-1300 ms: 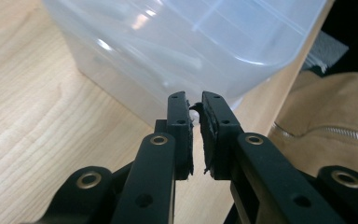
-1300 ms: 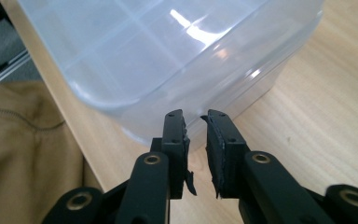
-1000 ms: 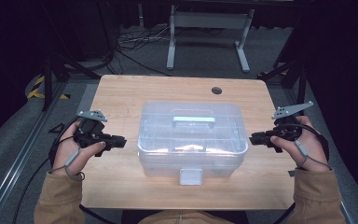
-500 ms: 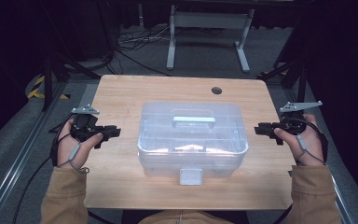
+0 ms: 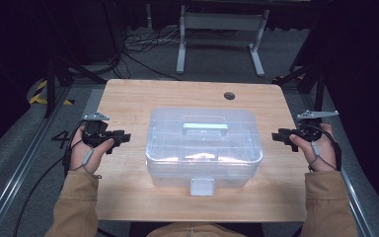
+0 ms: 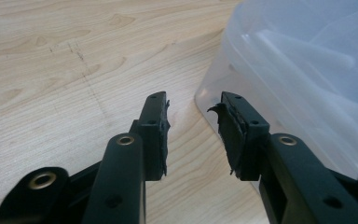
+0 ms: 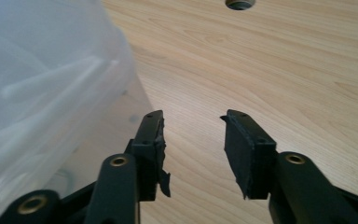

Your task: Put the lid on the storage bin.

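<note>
A clear plastic box (image 5: 203, 148) with a closed lid, a pale handle (image 5: 205, 127) on top and a front latch (image 5: 202, 186) stands mid-table. My left gripper (image 5: 123, 137) is just left of the box and points at its side. Its jaws have just been opening, and nothing is between them. In the left gripper view the left gripper (image 6: 193, 135) is open over bare wood, with the box (image 6: 307, 70) wall close on the right. My right gripper (image 5: 278, 136) is to the right of the box. Its jaws have also just been opening, and they are empty. The right gripper (image 7: 193, 149) has the box (image 7: 42, 93) on its left.
The wooden table (image 5: 128, 103) has a round cable hole (image 5: 229, 95) at the back right, seen again as the hole (image 7: 239, 3) in the right gripper view. Bare wood lies on both sides of the box. Beyond the table are a metal stand (image 5: 217, 29) and floor cables (image 5: 138, 47).
Both hands have sunk toward the table and moved slightly forward beside the box. The jaws of both grippers stand wider apart than before.
</note>
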Motion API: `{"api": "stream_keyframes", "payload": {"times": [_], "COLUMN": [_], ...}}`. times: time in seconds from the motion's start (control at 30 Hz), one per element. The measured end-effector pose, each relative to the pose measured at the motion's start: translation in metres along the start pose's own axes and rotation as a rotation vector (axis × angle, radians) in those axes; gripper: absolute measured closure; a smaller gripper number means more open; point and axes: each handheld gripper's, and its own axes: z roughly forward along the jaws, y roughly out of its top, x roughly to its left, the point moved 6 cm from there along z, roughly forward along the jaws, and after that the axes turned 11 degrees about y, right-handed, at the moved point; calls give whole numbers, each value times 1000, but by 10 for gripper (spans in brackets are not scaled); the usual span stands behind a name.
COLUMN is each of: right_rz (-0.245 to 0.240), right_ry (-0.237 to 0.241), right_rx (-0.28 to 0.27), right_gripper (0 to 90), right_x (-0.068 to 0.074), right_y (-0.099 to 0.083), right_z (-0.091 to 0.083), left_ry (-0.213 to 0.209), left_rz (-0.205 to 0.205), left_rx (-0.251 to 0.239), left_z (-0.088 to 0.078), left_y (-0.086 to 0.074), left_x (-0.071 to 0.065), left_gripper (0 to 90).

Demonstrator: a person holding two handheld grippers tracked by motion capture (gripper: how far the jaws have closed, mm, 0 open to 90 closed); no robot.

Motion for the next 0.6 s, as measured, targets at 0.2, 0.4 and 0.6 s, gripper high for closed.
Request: {"api": "stream_keyframes", "payload": {"times": [0.2, 0.4, 0.6], "right_rz": [17, 22, 15], "right_ry": [-22, -39, -56], "right_rx": [-21, -32, -55], "right_gripper": [504, 479, 448], "right_x": [-14, -28, -41], "right_y": [-5, -12, -18], "right_z": [8, 16, 23], "left_ry": [16, 36, 43], "left_rz": [-2, -11, -11], "left_rx": [1, 5, 1], "left_z": [11, 20, 30], "left_y": [-4, -9, -13], "left_x": [4, 10, 13], "left_gripper": [586, 562, 518]}}
